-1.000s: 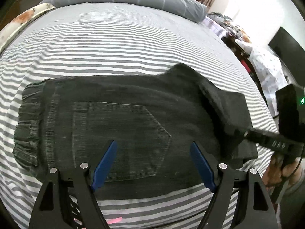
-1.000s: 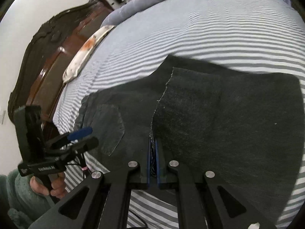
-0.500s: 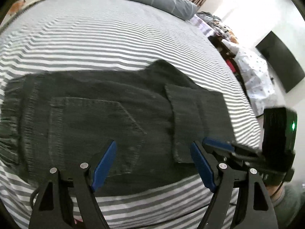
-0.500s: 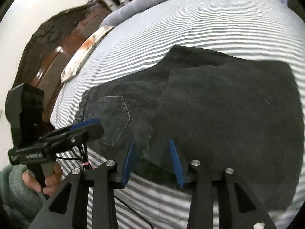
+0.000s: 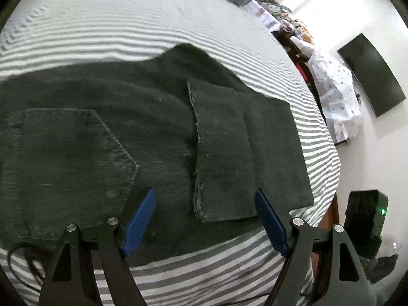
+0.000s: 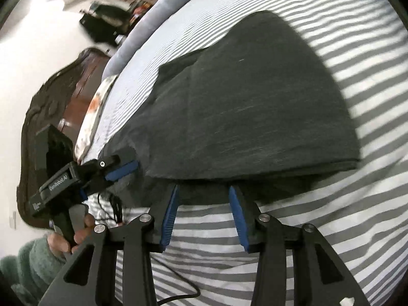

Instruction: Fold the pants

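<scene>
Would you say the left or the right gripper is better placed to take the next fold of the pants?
Probably the left gripper: its jaws stand open over the pants at the folded-over leg end. The right gripper, also open, hangs off the near edge.

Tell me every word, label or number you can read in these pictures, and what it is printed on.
"GenRobot.AI", as best it reads: white lettering on the body of the left hand-held gripper, seen from the right wrist view; slightly blurred.
A second white mark lower on the same body: too small to read.
Pants and striped bedsheet: no text visible.
</scene>
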The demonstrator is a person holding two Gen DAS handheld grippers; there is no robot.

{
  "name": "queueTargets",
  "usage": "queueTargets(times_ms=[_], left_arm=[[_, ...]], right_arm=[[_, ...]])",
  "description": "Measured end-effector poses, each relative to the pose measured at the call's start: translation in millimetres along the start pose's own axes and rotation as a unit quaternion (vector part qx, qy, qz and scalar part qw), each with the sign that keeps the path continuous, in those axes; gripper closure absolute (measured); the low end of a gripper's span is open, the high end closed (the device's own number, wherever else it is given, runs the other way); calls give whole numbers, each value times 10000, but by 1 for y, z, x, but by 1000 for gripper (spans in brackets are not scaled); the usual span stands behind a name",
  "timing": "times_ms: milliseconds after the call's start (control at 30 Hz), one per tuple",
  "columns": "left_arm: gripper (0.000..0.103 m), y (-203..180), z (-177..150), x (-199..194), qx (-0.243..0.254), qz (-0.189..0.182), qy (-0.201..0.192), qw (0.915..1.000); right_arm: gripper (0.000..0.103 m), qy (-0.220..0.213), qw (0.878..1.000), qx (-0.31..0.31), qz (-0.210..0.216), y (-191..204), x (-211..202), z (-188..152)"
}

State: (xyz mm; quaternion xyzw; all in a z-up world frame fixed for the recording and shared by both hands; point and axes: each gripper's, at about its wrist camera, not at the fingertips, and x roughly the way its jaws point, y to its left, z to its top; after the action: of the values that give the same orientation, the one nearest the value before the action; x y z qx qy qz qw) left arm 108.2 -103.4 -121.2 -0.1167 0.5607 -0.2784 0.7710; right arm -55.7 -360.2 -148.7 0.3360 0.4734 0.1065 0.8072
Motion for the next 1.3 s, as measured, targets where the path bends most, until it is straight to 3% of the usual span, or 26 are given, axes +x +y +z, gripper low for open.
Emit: queueTargets(times_ms=[333,533,700,767,833,967,1033,1100,1300], left_arm=[[23,-3,6,23,-325,86,176,9993],[24,-5,7,22,-369,70,228,9990],[51,-8,3,21,-409,73,251,9988],[67,-8,3,22,-465,136,249,9985],[73,-6,3,26,-526,246,257,9980],[73,-8,4,28,-533,306,251,9978],[75,-11,2,27,-487,340,205,9980],[95,-13,1,26,-437,408,187,9980],[99,-19,-9,23,-378,442,129,9982]], right_arm=[[62,-387,9952,846,303,-41,-6,6],[59,-814,9898,1149,230,-61,-22,21],[61,-930,9860,1352,298,-70,-25,25],[65,-957,9856,1366,263,-72,-25,24],[70,-970,9849,1415,242,-74,-24,24],[77,-961,9821,1607,216,-84,-25,22],[88,-966,9817,1632,148,-86,-25,22],[93,-1004,9831,1529,40,-83,-28,23],[97,-1108,9868,1134,-325,-73,-38,28]])
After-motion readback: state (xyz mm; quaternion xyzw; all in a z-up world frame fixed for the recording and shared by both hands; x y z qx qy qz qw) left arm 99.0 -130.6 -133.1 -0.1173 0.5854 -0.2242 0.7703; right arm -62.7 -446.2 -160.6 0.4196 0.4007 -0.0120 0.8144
